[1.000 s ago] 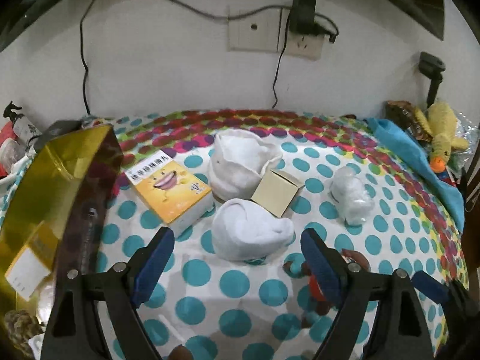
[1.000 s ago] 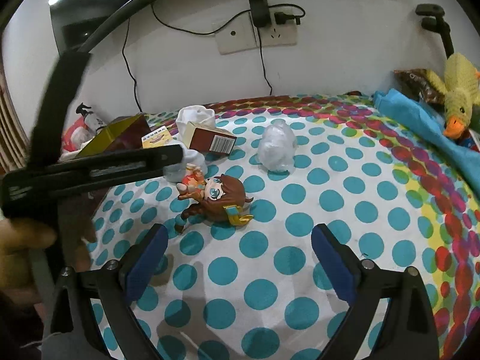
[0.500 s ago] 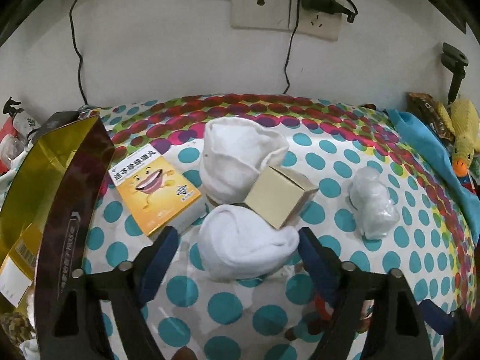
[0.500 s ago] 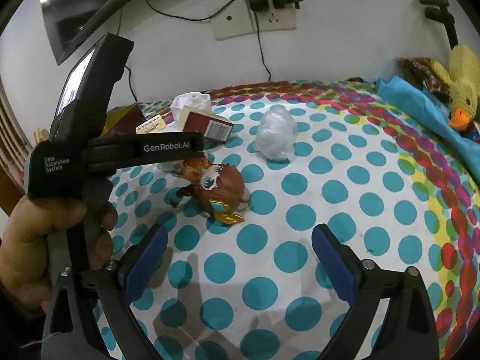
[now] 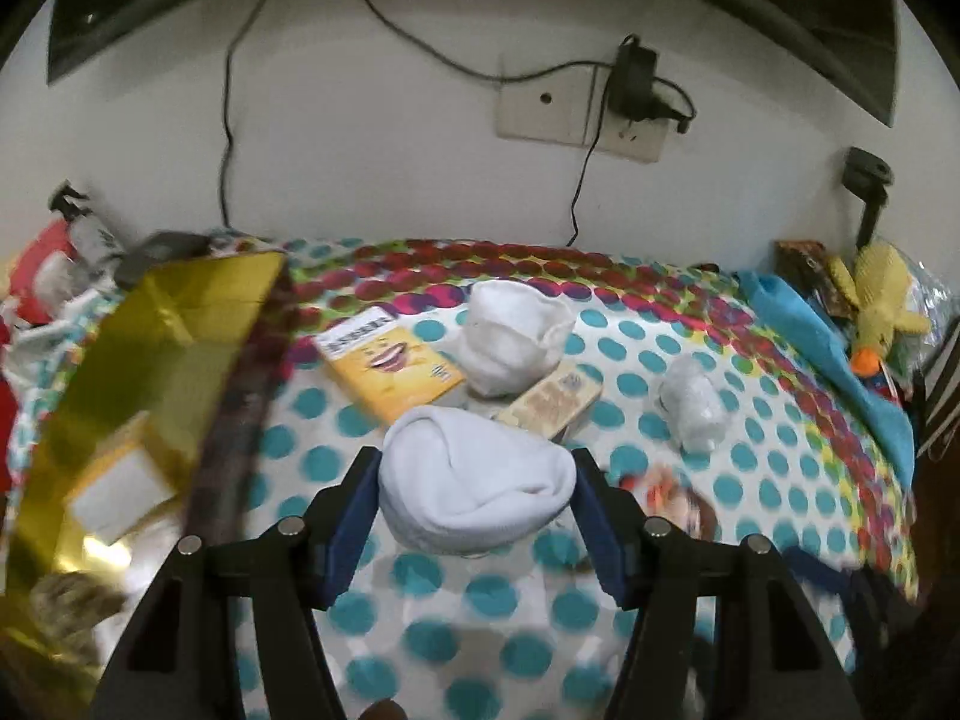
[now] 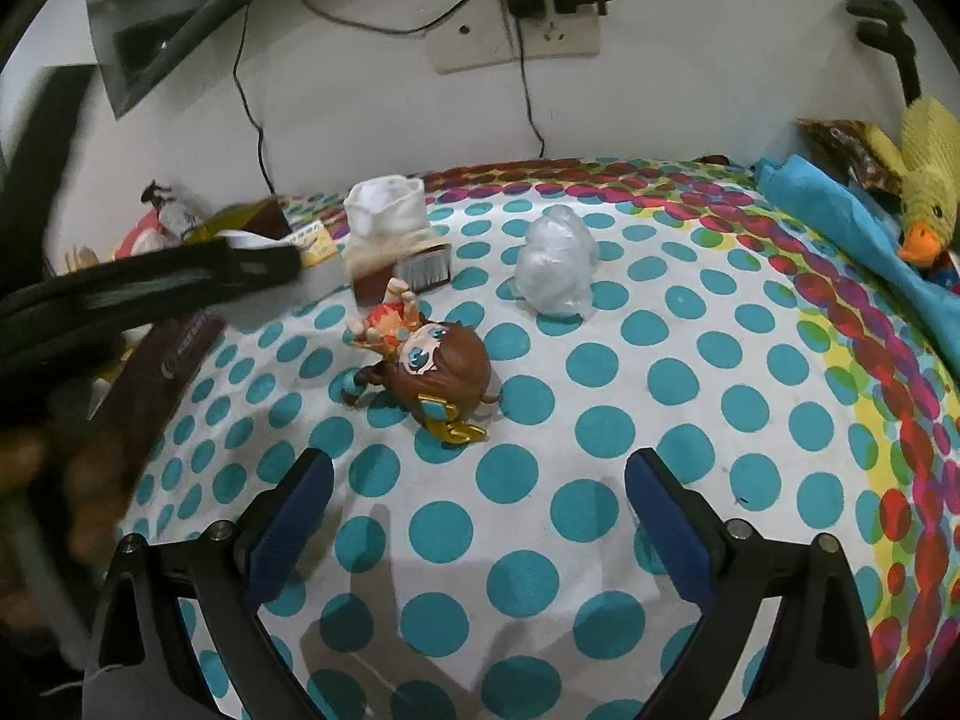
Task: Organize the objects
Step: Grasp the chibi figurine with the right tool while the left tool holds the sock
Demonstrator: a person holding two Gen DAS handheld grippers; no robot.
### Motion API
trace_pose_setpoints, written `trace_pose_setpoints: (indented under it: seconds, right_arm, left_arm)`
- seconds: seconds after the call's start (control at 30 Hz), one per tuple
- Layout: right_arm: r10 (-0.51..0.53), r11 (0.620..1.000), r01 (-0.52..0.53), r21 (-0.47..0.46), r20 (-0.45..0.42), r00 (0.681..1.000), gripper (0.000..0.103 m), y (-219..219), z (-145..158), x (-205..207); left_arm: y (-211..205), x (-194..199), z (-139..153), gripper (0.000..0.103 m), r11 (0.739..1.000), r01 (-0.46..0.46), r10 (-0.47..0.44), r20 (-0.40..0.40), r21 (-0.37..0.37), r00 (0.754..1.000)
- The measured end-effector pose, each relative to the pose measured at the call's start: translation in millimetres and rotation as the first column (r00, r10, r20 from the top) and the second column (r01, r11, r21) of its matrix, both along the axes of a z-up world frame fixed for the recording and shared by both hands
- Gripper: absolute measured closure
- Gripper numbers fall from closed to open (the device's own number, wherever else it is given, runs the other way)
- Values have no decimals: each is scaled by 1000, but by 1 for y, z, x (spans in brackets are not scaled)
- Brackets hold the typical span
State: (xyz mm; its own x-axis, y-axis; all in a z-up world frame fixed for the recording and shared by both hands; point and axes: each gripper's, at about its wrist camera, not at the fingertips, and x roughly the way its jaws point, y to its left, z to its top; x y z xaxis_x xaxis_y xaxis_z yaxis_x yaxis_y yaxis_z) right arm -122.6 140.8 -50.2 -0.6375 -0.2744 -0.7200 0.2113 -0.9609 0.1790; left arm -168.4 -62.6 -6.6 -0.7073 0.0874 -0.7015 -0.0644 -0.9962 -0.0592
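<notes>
In the left wrist view my left gripper (image 5: 474,492) is shut on a rolled white sock (image 5: 471,483), its blue pads pressed on both sides and holding it above the dotted cloth. A second white sock (image 5: 513,339), a yellow smiley box (image 5: 390,363) and a small tan box (image 5: 549,399) lie behind it. In the right wrist view my right gripper (image 6: 480,510) is open and empty above the cloth. A brown-haired toy figure (image 6: 429,363) lies just ahead of it. A clear plastic bundle (image 6: 558,270) sits further back.
An open gold box (image 5: 144,372) stands at the left. A blue cloth (image 6: 840,228) and a yellow plush duck (image 6: 927,174) lie at the right edge. A wall with socket and cables closes the back. The left gripper's body (image 6: 150,288) crosses the right wrist view's left side.
My left gripper moved forward, closed on the near white sock and lifted it. The tan box tipped over. My right gripper stayed open and edged closer to the toy figure.
</notes>
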Motion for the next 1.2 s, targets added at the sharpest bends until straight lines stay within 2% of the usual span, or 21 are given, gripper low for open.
trace_pose_setpoints:
  seconds: [0.1,0.23,0.3,0.33,0.4,0.47,0.67,0.73,0.83,0.9,0.97,1.03,1.1,1.13,1.2]
  right_arm:
    - [37,998,-37,52,-1,999,5,-10,2,-8]
    - [138,984,-132,123,-39,990,6,-25,10,-26]
    - [212,967,-198,161,-71,975,6,-32,14,-36]
    - [250,956,-234,175,-70,966,9,-36,13,-41]
    - [289,934,-270,235,-50,956,27,-42,4,-52]
    - [311,934,-300,196,-25,950,50,-42,2,-59]
    - [321,928,-314,202,-3,947,53,-48,-2,-62]
    - [325,927,-313,207,-25,946,64,-47,1,-57]
    - [343,919,-316,237,-84,935,64,-50,8,-45]
    - [355,910,-327,254,-74,932,64,-55,6,-46]
    - [369,902,-354,245,-13,930,62,-58,-1,-54]
    - [365,909,-359,213,10,931,59,-54,-3,-60]
    - [364,911,-367,188,51,930,38,-54,-9,-68]
    - [367,910,-373,180,62,928,7,-55,-10,-71]
    - [402,889,-412,200,91,911,5,-65,-15,-74]
  left_arm:
    - [-7,29,2,40,997,-29,26,-38,-69,999]
    - [-21,55,-2,40,999,-29,26,-47,-46,999]
    - [-29,68,-2,39,999,-25,23,-57,-34,998]
    - [-34,71,-1,39,999,-32,31,-53,-19,998]
    - [-41,74,-1,39,999,-33,34,-43,21,999]
    - [-45,74,0,39,999,-35,36,-53,22,998]
    - [-51,74,-4,39,998,-40,42,-39,42,998]
    - [-53,75,-2,39,998,-46,48,-54,46,997]
    - [-58,75,0,39,997,-58,61,-57,50,996]
    - [-60,75,0,39,996,-69,72,-56,53,996]
    - [-59,75,0,39,996,-71,74,-56,52,996]
    - [-58,75,0,39,997,-54,57,-57,51,997]
    - [-54,76,0,39,998,-44,47,-62,45,997]
    - [-52,76,-1,39,998,-38,41,-61,46,997]
    - [-51,76,-2,39,998,-34,37,-60,44,998]
